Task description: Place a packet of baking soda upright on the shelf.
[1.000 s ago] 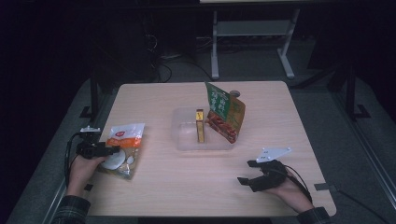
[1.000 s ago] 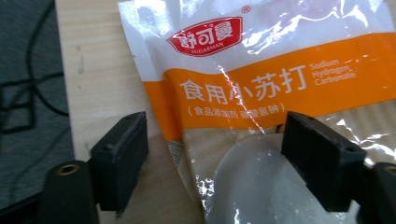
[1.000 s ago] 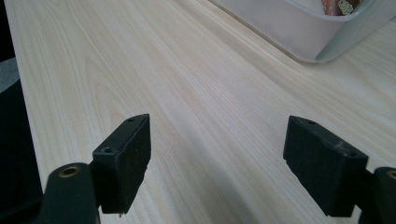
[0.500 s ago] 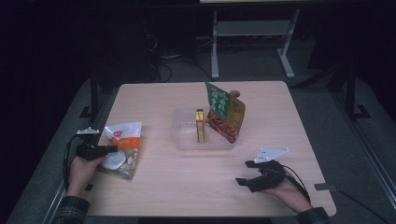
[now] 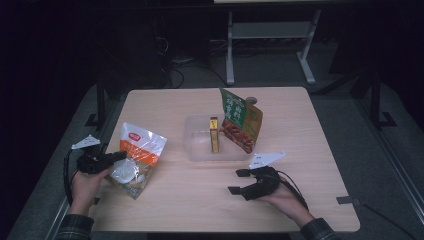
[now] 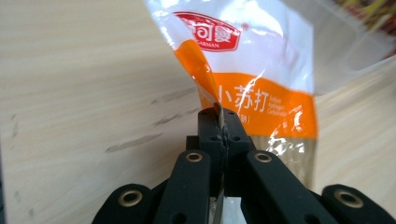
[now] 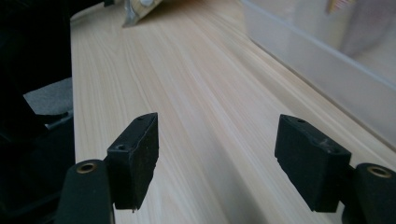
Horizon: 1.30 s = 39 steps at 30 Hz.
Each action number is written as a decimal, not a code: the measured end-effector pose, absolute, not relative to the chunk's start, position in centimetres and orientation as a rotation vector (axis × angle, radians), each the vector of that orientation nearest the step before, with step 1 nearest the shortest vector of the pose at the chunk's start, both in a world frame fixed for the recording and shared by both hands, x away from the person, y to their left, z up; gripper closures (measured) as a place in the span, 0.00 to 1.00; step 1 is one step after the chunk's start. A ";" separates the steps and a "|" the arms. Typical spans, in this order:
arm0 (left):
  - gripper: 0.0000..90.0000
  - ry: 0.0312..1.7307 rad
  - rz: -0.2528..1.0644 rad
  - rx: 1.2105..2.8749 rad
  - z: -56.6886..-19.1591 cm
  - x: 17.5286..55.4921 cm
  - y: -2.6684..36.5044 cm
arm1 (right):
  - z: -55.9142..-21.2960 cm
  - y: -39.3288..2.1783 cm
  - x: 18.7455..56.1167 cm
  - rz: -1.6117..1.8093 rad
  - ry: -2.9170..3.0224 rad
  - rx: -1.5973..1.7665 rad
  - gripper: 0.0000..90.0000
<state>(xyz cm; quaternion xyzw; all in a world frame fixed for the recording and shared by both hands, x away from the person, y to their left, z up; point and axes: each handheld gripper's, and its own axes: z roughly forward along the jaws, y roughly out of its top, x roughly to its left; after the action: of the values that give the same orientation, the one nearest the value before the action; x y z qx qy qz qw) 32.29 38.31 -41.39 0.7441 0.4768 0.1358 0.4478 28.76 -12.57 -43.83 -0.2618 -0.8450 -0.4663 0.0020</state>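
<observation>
2 tools worked the counter [image 5: 200,200]: the left tool [image 6: 219,122] had clamped its jaws on the orange-and-white snack bag [image 5: 137,157] at 9 o'clock — the right tool [image 7: 219,151], jaws apart though just closing, held nothing at 5 o'clock.

From up high the table [image 5: 200,210] is the one lit patch — even overhead light, soft shadows, and everything beyond the far edge sinks into near black. The whole frame is a bit grainy and soft. My left claw's camera is way brighter: glare streaks across the shiny snack bag [image 6: 261,79], its print sharp, my own jaws blurred at the bottom. My right claw's view is crisp on the pads, but the clear tub [image 7: 327,51] at far right goes mushy — out of focus.
</observation>
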 end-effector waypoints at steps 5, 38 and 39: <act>1.00 1.097 0.333 1.821 -39.9 30.8 36.8 | -43.4 -9.3 30.0 -1.517 -2.620 -0.747 0.36; 0.99 0.824 0.148 1.760 -38.2 28.1 28.6 | -41.1 -2.4 33.1 -1.760 -2.298 -0.430 1.00; 0.99 0.821 0.146 1.769 -38.3 28.2 28.6 | -41.0 -2.4 33.0 -1.757 -2.289 -0.424 1.00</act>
<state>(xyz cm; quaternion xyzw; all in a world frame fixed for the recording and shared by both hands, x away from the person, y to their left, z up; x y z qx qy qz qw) 28.18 28.55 -38.26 0.7500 0.3481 0.0619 0.5590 32.96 -2.42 -40.97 -0.1443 -0.7798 -0.5987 0.1123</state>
